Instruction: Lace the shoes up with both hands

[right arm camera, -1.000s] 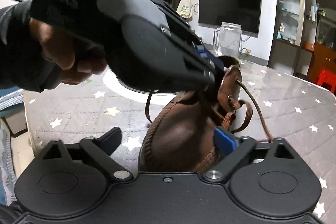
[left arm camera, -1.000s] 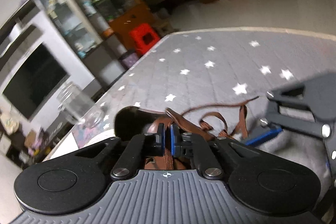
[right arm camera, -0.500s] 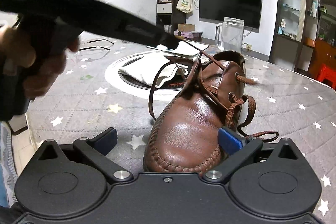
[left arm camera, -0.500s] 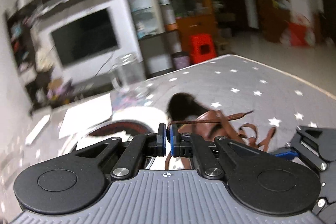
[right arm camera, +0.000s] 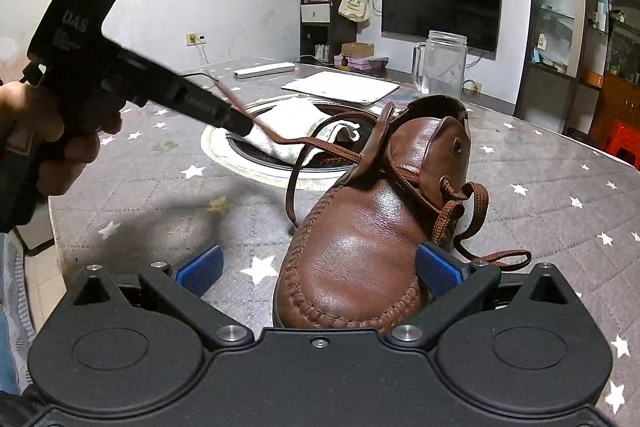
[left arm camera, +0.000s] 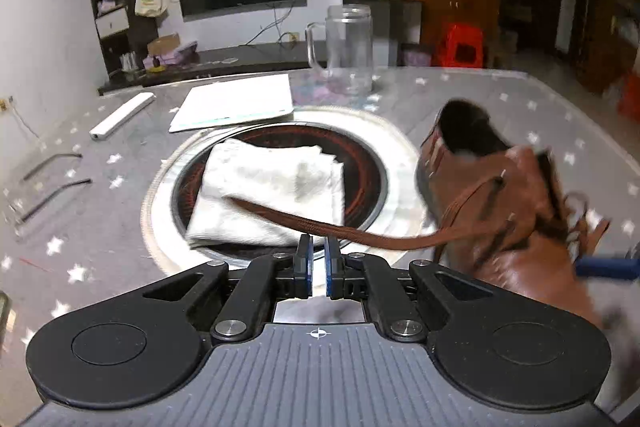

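Pulled away from the shoe's tongue since a second ago, the left gripper [right arm camera: 240, 125] now draws the lace [left arm camera: 360, 233] out taut over the counter [right arm camera: 152, 187], its pads nearly closed on the lace, which crosses their tips. Nearest, the right gripper [right arm camera: 320, 267] stands wide, straddling the toe of the brown shoe [right arm camera: 372, 239] without clamping it. Lacing looks roughly midway: lower eyelets are threaded, an upper eyelet [right arm camera: 457, 146] gapes bare, and the other lace end lies loose beside the shoe. Beyond, a folded white cloth [left arm camera: 272, 187] rests in the counter's round recess; farther back, a glass jar [left arm camera: 348, 49] seems empty.
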Action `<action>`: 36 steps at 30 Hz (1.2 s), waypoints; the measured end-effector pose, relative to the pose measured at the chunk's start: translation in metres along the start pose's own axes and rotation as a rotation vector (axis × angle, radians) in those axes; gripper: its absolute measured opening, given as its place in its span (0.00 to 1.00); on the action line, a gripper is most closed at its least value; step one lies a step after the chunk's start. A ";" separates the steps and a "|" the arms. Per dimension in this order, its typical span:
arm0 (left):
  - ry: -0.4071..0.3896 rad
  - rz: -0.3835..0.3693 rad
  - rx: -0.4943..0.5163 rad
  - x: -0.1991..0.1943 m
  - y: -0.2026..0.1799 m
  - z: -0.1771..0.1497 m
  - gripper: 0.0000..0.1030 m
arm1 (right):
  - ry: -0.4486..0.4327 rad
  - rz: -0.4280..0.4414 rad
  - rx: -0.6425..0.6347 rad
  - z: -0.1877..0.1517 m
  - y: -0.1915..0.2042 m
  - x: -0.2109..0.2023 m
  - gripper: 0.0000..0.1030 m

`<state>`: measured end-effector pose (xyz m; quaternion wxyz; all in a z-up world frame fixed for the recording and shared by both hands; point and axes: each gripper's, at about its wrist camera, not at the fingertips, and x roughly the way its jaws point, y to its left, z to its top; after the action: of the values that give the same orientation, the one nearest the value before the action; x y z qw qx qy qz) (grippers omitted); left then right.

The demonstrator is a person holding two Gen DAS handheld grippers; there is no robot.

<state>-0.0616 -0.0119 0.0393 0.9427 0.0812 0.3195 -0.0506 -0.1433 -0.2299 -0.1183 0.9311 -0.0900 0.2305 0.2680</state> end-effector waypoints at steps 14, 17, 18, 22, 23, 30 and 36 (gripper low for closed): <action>-0.099 -0.135 0.132 -0.039 -0.034 0.046 0.40 | -0.064 -0.039 -0.059 0.012 0.001 -0.021 1.00; -0.076 -0.220 0.171 -0.036 -0.058 0.058 0.46 | -0.074 -0.056 -0.068 0.017 -0.004 -0.024 0.97; -0.075 -0.228 0.183 -0.034 -0.063 0.061 0.46 | -0.080 -0.063 -0.069 0.019 -0.005 -0.025 0.97; -0.067 -0.229 0.231 -0.022 -0.082 0.071 0.46 | -0.096 -0.082 -0.086 0.025 -0.009 -0.027 0.94; -0.057 -0.229 0.242 -0.017 -0.086 0.072 0.46 | -0.099 -0.082 -0.089 0.026 -0.010 -0.027 0.93; -0.041 -0.242 0.192 -0.001 -0.062 0.069 0.46 | -0.118 -0.094 -0.120 0.034 -0.018 -0.024 0.77; -0.073 -0.263 0.135 -0.002 -0.038 0.059 0.46 | -0.111 -0.084 -0.145 0.049 -0.025 -0.007 0.54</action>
<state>-0.0337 -0.0602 0.0821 0.9314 0.0997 0.2886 -0.1980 -0.1164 -0.2398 -0.0714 0.9440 -0.1516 0.1544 0.2493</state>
